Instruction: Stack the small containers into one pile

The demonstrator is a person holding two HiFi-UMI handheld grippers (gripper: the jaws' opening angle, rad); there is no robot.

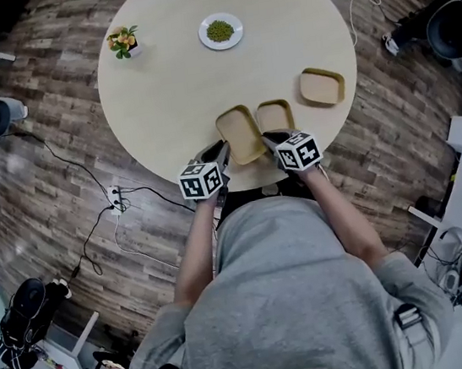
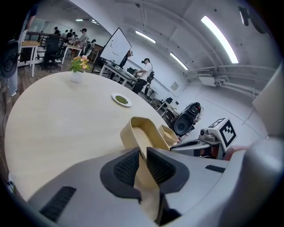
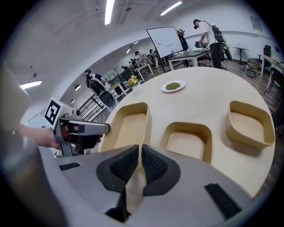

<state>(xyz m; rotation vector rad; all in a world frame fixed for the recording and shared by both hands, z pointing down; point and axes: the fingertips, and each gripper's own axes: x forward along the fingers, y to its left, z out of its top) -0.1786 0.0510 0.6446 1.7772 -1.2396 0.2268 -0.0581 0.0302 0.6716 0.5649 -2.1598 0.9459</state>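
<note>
Beige round table [image 1: 179,59], wood-plank floor [image 1: 50,111]; left tool [image 1: 223,149], right tool [image 1: 266,138] both clamped on tan tray [image 1: 239,129] rim.

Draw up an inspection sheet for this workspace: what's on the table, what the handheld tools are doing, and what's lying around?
Surface: round pale table.
Job's things: three beige containers, not yet stacked. The held container looks tilted at the near edge, the middle container is beside it, and the far container sits apart to the right.
Clutter: plate of green food; flower pot.
Grippers: left gripper and right gripper are each shut on opposite walls of the held container.
Cables: black cables on the floor left of the table.
Surroundings: wood floor; whiteboard; people at desks.
</note>
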